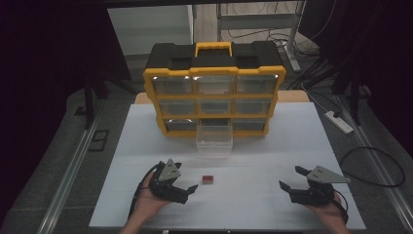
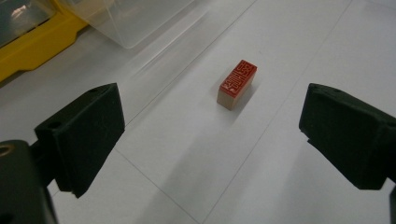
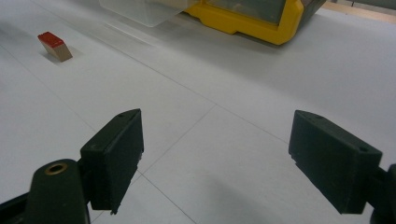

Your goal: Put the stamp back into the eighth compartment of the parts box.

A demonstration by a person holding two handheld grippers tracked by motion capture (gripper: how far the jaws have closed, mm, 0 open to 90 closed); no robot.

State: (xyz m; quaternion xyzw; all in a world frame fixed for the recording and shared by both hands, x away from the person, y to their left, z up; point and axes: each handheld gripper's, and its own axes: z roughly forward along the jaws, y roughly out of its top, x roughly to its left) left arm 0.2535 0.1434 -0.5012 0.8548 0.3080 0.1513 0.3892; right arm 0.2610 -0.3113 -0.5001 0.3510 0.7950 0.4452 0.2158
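jaws of the left gripper (image 1: 187, 191) stand wide apart with nothing between them, and they face the small stamp block (image 1: 208, 179) that lies just to their right on the white table (image 1: 272, 146). in the left gripper view the block (image 2: 237, 84) lies on its side beyond the two black pads, its red carved face turned up and to the far side, the pale wooden body under it. it sits roughly on the line between the pads, so the hand seems set up for a straight reach forward and a close across the block's short sides.

right gripper (image 1: 291, 179) rests low near the right near edge of the table, its jaws also spread and empty, well apart from the block. from its own camera the block (image 3: 54, 45) shows far off to the left, so this hand looks parked out of the way rather than engaged.

yellow and black organiser (image 1: 214, 87) stands at the far middle of the table, and one clear drawer (image 1: 214, 139) from its bottom row is pulled out toward the near side, open at the top. the block lies near the drawer's front, a little to the left of it and apart from it. my guess is that the drawer is drawn out so the block can be dropped in from above, with the left hand doing the carrying since it is the closer one.
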